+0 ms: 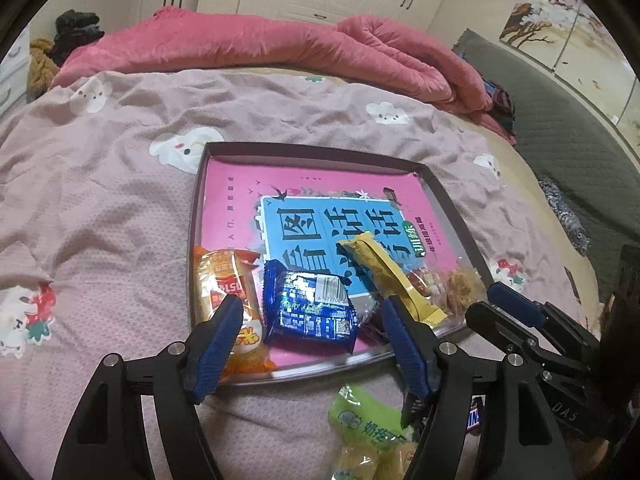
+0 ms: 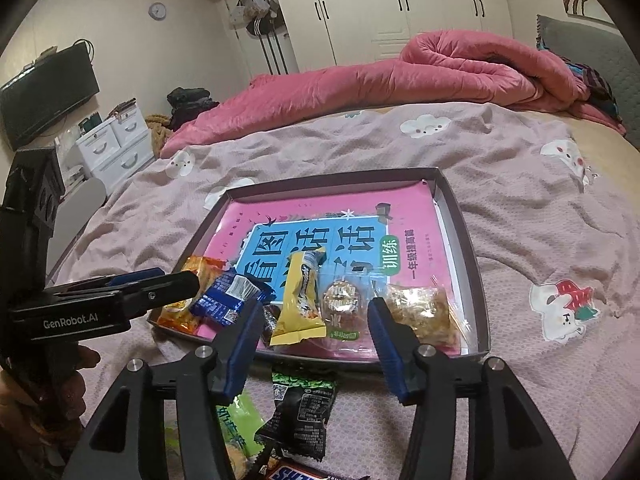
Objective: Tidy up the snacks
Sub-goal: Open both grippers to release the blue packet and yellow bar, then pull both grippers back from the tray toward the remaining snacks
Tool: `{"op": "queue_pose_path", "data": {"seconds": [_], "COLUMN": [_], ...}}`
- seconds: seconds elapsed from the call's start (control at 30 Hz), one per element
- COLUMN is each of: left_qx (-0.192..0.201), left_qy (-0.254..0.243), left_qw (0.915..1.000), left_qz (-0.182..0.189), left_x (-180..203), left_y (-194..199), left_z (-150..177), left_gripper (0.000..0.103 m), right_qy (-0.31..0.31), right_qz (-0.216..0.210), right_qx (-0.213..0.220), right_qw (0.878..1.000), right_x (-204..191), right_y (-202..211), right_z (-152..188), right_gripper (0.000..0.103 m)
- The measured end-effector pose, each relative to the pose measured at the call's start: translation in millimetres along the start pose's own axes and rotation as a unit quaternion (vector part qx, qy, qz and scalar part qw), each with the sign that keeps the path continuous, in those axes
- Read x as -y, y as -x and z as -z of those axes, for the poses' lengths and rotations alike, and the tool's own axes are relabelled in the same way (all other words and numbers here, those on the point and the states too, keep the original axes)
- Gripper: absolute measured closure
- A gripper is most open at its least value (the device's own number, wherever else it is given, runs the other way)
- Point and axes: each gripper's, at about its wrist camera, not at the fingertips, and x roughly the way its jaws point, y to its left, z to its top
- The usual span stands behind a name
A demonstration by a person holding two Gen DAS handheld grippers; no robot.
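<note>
Left tongs [image 1: 308, 328] spread, right tongs [image 2: 312, 330] spread, both angled down over snack tray [image 1: 448, 200], nothing pinched

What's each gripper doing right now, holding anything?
Left gripper: open, holding nothing, above the blue packet in the tray.
Right gripper: open, holding nothing, above the yellow bar.

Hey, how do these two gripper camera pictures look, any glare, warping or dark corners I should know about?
Left wrist view: strong fisheye bending of the box rim, black corners, glare on the blue packet; dim, warm indoor light. Right wrist view: same curved warping and dark corners, shine on the yellow bar wrapper, snacks nearest the lens cut off at the bottom edge.
</note>
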Motion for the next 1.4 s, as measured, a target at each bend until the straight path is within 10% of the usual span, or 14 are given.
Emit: {"op": "queue_pose_path", "data": {"seconds": [1.4], "left_qx": [-0.064], "left_qy": [-0.048], "left_qw": [0.9962], "left_qz": [-0.035], "left_x": [3], "left_y": [14], "left_z": [52], "left_gripper": [0.029], "right_qy": [0.009], "right_qz": [-0.020], "right_qx": [-0.005], "right_qw": [1.000], "right_x": [-6], "right_y": [29], "right_z": [20], "right_gripper": [0.041]}}
